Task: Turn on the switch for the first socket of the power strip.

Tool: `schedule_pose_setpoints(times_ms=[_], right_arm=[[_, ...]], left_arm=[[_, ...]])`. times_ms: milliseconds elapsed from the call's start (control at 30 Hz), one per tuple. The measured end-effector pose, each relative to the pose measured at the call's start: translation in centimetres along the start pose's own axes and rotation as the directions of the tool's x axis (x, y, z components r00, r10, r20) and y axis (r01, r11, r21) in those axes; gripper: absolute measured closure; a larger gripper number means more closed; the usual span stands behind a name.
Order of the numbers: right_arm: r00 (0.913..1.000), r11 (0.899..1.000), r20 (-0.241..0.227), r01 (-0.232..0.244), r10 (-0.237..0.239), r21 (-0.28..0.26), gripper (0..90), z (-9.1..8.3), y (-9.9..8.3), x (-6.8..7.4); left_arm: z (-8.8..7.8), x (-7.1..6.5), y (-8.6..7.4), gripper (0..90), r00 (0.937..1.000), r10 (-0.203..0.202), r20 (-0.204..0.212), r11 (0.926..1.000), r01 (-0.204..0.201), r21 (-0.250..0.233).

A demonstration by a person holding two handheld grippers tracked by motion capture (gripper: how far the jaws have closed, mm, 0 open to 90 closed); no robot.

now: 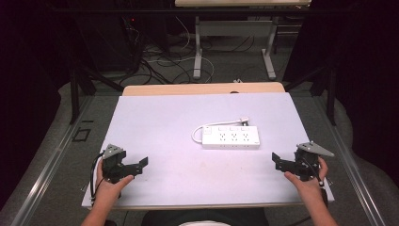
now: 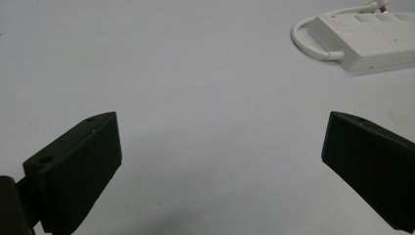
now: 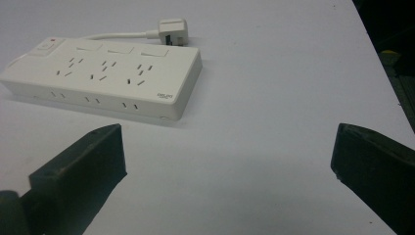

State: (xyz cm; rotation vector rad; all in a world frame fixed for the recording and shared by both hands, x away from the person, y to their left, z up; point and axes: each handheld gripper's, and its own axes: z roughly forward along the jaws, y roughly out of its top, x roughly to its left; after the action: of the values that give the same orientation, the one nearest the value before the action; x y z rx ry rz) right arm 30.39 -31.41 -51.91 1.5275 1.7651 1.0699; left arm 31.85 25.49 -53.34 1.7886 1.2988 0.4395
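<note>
High view: both grippers hover wide apart, nothing held.
Left gripper [image 1: 141, 165] and right gripper [image 1: 277, 161] jaws gape; white power strip [image 1: 230, 137] lies mid-table [image 1: 155, 117], between them.

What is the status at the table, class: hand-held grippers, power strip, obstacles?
Left hand-held gripper open, empty. Right hand-held gripper open, empty. Power strip flat on the table, untouched, cable looped. Path to it unobstructed.
</note>
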Motion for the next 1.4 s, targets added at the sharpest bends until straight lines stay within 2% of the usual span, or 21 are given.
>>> schedule_pose_setpoints(times_ms=[100, 133, 233, 300, 333, 367, 400, 433, 500, 533, 667, 733, 767, 800, 1000, 1033, 1200, 1300, 1367, 1400], right_arm=[[1.0000, 1.000, 0.006, 0.002, -0.002, 0.004, 0.0, 0.0, 0.0, -0.1], [0.9998, 1.000, 0.012, -0.013, 0.013, -0.002, 0.0, 0.0, -0.1, 0.0], [0.9999, 1.000, 0.011, -0.013, 0.013, -0.003, 0.0, -0.1, -0.1, 0.1], [0.9999, 1.000, 0.006, -0.009, 0.009, 0.009, 0.0, -0.2, 0.0, 0.1], [0.9998, 1.000, 0.002, -0.018, 0.018, -0.001, 0.0, -0.1, 0.0, 0.2], [0.9999, 1.000, 0.005, -0.013, 0.013, -0.010, 0.0, -0.1, 0.0, 0.3], [1.0000, 1.000, -0.001, 0.003, -0.003, 0.003, 0.0, -0.2, 0.1, 0.3], [1.0000, 1.000, 0.004, -0.002, 0.002, -0.011, 0.0, -0.1, 0.1, 0.6], [0.9997, 1.000, -0.002, 0.022, -0.022, 0.004, 0.0, -0.2, 0.1, 0.6], [1.0000, 1.000, 0.000, 0.008, -0.008, -0.012, 0.0, -0.1, 0.1, 0.9], [1.0000, 1.000, -0.006, 0.007, -0.007, -0.007, 0.0, -0.2, 0.1, 1.1], [0.9996, 1.000, -0.003, 0.029, -0.029, -0.003, 0.0, -0.2, 0.1, 1.0], [0.9997, 1.000, 0.002, 0.024, -0.024, -0.018, 0.0, -0.1, 0.0, 1.1], [0.9998, 1.000, 0.002, 0.022, -0.022, -0.001, 0.0, -0.2, 0.1, 1.2], [0.9996, 0.999, -0.007, 0.028, -0.028, -0.022, 0.0, -0.1, 0.1, 1.3], [0.9999, 1.000, -0.007, 0.015, -0.016, -0.020, 0.0, -0.2, 0.1, 1.5], [0.9988, 0.999, -0.015, 0.047, -0.047, -0.012, 0.0, -0.2, 0.1, 1.4], [0.9995, 1.000, -0.015, 0.029, -0.029, -0.008, 0.0, -0.2, 0.1, 1.6], [0.9992, 0.999, -0.020, 0.034, -0.034, -0.019, 0.0, -0.1, 0.1, 1.6], [0.9992, 0.999, -0.019, 0.036, -0.036, -0.008, 0.0, -0.1, 0.1, 1.6]], left_arm=[[-0.1, -0.3, 0.1, 1.1, 0.9999, -0.007, 0.014, 1.0000, 0.007, -0.007], [-0.2, -0.4, 0.1, 1.1, 0.9998, -0.002, 0.019, 1.0000, 0.003, -0.009], [-0.5, -1.1, 0.3, 1.2, 0.9990, 0.004, 0.045, 0.9999, -0.004, -0.011], [-0.7, -1.6, 0.3, 3.3, 0.9988, 0.018, 0.046, 0.9998, -0.017, -0.011], [-0.7, -1.6, 0.3, 4.0, 0.9988, 0.018, 0.046, 0.9998, -0.017, -0.011], [-0.8, -2.1, 0.4, 4.3, 0.9976, 0.020, 0.066, 0.9998, -0.020, -0.004], [-0.8, -2.1, 0.4, 4.3, 0.9976, 0.020, 0.066, 0.9998, -0.020, -0.004], [-0.8, -2.7, 0.5, 4.3, 0.9967, 0.023, 0.078, 0.9997, -0.023, -0.001], [-0.8, -3.3, 0.6, 4.4, 0.9952, 0.030, 0.094, 0.9995, -0.030, 0.001], [-0.8, -3.6, 0.7, 4.4, 0.9945, 0.035, 0.098, 0.9993, -0.036, 0.005], [-0.5, -4.6, 0.9, 4.4, 0.9927, 0.049, 0.110, 0.9987, -0.050, 0.005], [-0.4, -5.0, 1.1, 4.5, 0.9913, 0.058, 0.118, 0.9980, -0.061, 0.018], [-0.3, -5.1, 1.2, 5.0, 0.9907, 0.064, 0.120, 0.9976, -0.067, 0.019], [-0.3, -5.1, 1.2, 6.7, 0.9907, 0.064, 0.120, 0.9976, -0.067, 0.019], [0.3, -6.6, 2.3, 14.4, 0.9909, 0.071, 0.114, 0.9969, -0.075, 0.024], [0.4, -6.8, 2.5, 15.9, 0.9903, 0.080, 0.113, 0.9963, -0.083, 0.019], [0.8, -8.1, 3.7, 16.4, 0.9879, 0.095, 0.123, 0.9953, -0.097, 0.007], [0.9, -8.6, 4.6, 17.0, 0.9873, 0.093, 0.129, 0.9955, -0.095, 0.003], [1.0, -8.9, 5.1, 18.0, 0.9872, 0.087, 0.134, 0.9961, -0.088, 0.003], [1.1, -9.0, 5.4, 18.5, 0.9871, 0.091, 0.132, 0.9958, -0.092, 0.002]])
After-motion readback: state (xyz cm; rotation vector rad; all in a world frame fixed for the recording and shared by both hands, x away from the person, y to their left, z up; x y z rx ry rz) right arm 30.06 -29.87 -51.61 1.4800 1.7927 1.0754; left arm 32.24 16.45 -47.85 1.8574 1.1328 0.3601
